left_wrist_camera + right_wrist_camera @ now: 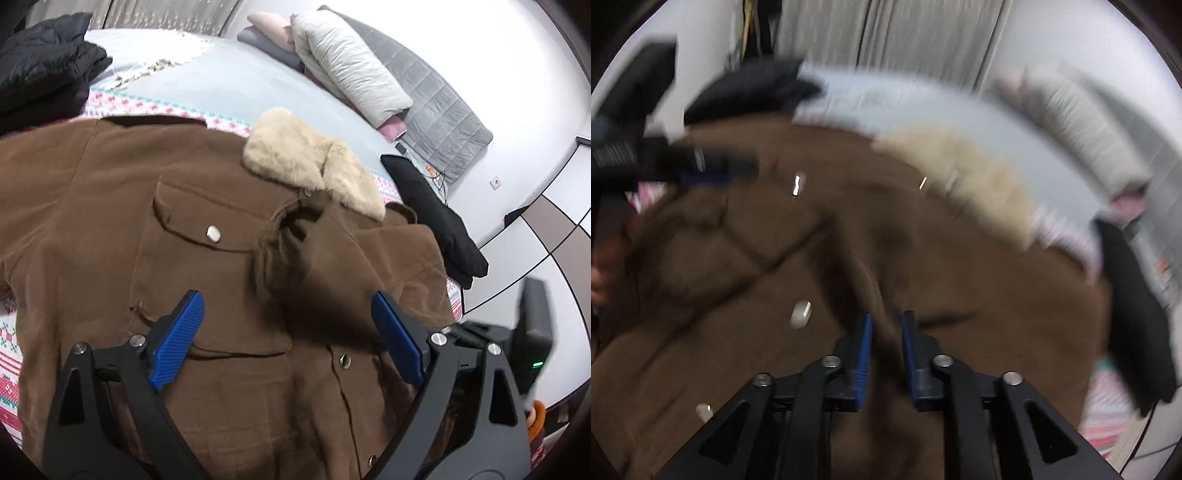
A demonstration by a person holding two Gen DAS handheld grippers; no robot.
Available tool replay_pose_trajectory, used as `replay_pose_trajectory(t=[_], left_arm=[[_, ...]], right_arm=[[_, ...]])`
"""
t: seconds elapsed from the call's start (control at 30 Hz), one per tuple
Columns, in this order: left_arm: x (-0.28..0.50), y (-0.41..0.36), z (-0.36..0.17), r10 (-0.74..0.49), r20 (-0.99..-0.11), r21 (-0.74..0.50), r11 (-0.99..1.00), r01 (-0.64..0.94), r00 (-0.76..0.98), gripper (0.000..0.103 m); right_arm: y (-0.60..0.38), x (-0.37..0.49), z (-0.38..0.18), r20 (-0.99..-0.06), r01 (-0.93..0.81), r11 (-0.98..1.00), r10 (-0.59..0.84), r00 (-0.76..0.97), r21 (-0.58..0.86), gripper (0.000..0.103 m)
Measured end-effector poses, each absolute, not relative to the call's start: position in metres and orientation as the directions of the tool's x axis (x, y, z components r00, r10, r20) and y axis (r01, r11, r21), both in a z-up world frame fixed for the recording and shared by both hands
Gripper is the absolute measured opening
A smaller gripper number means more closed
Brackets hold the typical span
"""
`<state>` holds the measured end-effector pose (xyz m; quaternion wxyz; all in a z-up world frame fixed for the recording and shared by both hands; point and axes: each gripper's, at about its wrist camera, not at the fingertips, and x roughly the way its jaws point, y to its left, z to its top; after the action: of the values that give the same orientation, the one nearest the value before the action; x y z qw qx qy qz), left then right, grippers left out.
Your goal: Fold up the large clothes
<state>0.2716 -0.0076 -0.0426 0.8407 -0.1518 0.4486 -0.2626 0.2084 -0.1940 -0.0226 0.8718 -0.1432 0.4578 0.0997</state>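
Brown jacket (207,266), cream fur collar (314,162), lay front-up across the patterned bedspread (155,105), one sleeve doubled over its chest. Right gripper (886,325) was nearly closed, pinching a ridge of the brown cloth, likely to carry a fold; left gripper (288,314) hung above with jaws wide, holding nothing. Beside it: black folded garment (436,218), pillows (347,66).

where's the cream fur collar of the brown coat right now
In the left wrist view the cream fur collar lies at the top of the brown coat, upper centre, above the snap-button flap pocket on the bed.
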Motion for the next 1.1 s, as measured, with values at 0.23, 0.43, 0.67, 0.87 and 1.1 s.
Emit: replay_pose_trajectory(t=[0.23, 0.43, 0.67, 0.87, 1.1], left_arm=[[0.286, -0.021, -0.045, -0.578, -0.722, -0.479, 0.814, 0.327, 0.381, 0.092], [0.324, -0.038, -0.072, -0.535, -0.777, -0.465, 0.843, 0.271, 0.331, 0.089], [0.35, -0.051, -0.083, -0.526, -0.778, -0.46, 0.849, 0.261, 0.343, 0.014], [0.348, -0.059, -0.067, -0.508, -0.77, -0.386, 0.853, 0.351, 0.386, 0.013], [0.358, -0.065, -0.044, -0.598, -0.67, -0.407, 0.791, 0.456, 0.44, 0.011]], right_arm=[[-0.25, 0.192, -0.005, -0.808, -0.238, 0.971, 0.155, 0.569, 0.019, 0.061], [-0.358, 0.222, 0.016, -0.772, 0.02, 0.988, 0.106, 0.627, 0.152, 0.064], [-0.459, 0.258, -0.006, -0.788, 0.252, 0.922, 0.083, 0.61, 0.292, 0.064], [-0.493, 0.299, -0.051, -0.76, 0.349, 0.811, 0.17, 0.628, 0.469, 0.064], [-0.485, 0.29, -0.039, -0.663, 0.337, 0.813, 0.08, 0.745, 0.476, 0.013]])
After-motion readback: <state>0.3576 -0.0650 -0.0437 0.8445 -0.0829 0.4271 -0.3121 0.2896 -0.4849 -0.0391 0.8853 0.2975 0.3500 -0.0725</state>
